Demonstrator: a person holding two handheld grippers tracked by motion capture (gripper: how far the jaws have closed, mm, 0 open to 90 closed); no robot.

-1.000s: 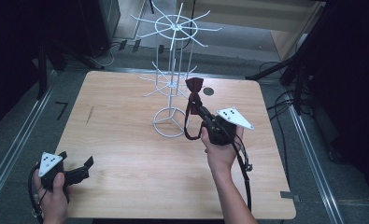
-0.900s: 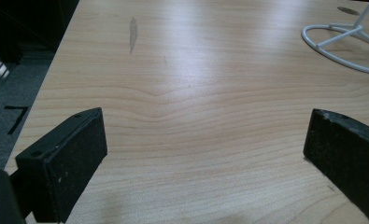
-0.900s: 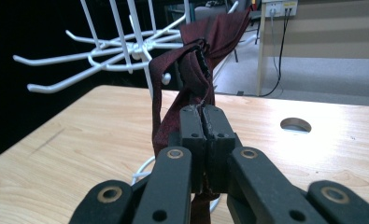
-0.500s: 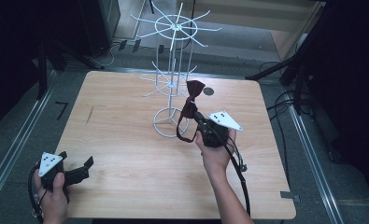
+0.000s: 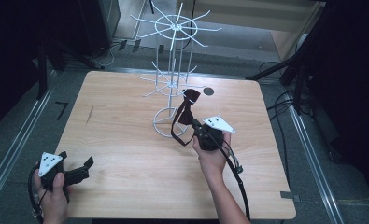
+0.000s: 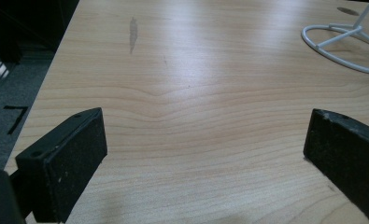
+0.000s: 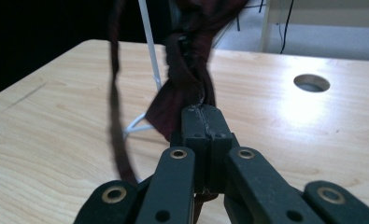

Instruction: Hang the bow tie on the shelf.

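right claw (image 5: pixel 195 123) pinching dark red bow tie (image 5: pixel 188 106) beside white wire rack (image 5: pixel 173 84), mid surface (image 5: pixel 126 154); left claw (image 5: pixel 77 169) spread, near-left corner.

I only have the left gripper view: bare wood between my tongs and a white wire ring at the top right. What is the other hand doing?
Observer: The right tongs are shut on a dark red bow tie, beside the white wire rack.
Operator: Is the tie hanging on the rack?
Observer: I can't tell from the high view; its strap loops down over the rack's ring base.
Operator: Where exactly is it pinched?
Observer: The right gripper view shows the pads closed on the tie's lower edge.
Operator: And my left hand?
Observer: Your left tongs are open at the table's near left corner.
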